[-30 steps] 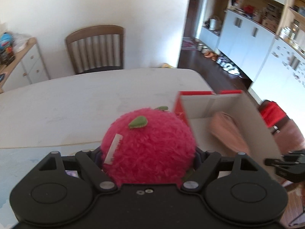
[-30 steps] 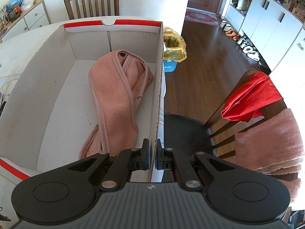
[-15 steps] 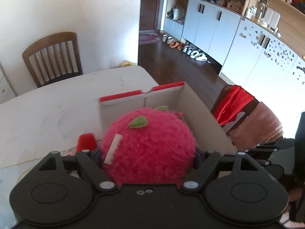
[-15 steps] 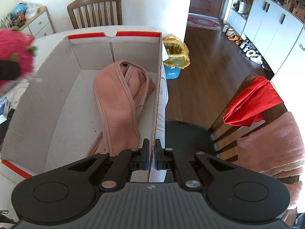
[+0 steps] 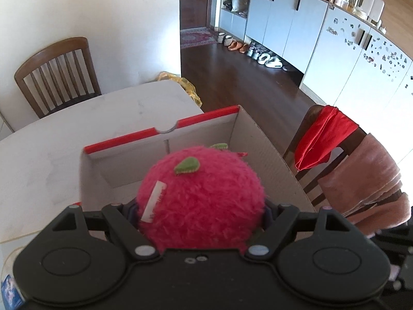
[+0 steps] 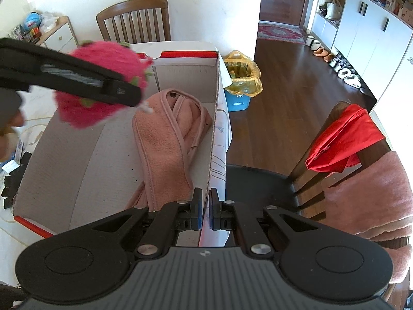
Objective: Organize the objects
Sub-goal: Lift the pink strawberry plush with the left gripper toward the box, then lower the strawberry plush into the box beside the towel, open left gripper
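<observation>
A fluffy pink plush ball [image 5: 201, 201] with green felt leaves and a white tag is clamped in my left gripper [image 5: 200, 206]. In the right wrist view the plush ball [image 6: 103, 59] hangs over the far left part of the open cardboard box [image 6: 64, 149], with one black finger [image 6: 121, 93] across it. A folded pink cloth [image 6: 167, 139] lies inside the box on its right side. My right gripper [image 6: 205, 206] is shut on the box's right wall at the near end. The red-edged rim of the box [image 5: 160, 133] lies just past the plush.
The box sits on a white table [image 5: 77, 129]. A chair draped with a red cloth [image 6: 343, 134] and a pink towel [image 6: 374, 188] stands to the right. A bin with a yellow bag [image 6: 240, 77] is on the floor beyond. A wooden chair [image 6: 134, 18] stands at the far end.
My left gripper has carried the plush ball sideways from above the table to above the box. My right gripper has kept its grip on the box wall.
</observation>
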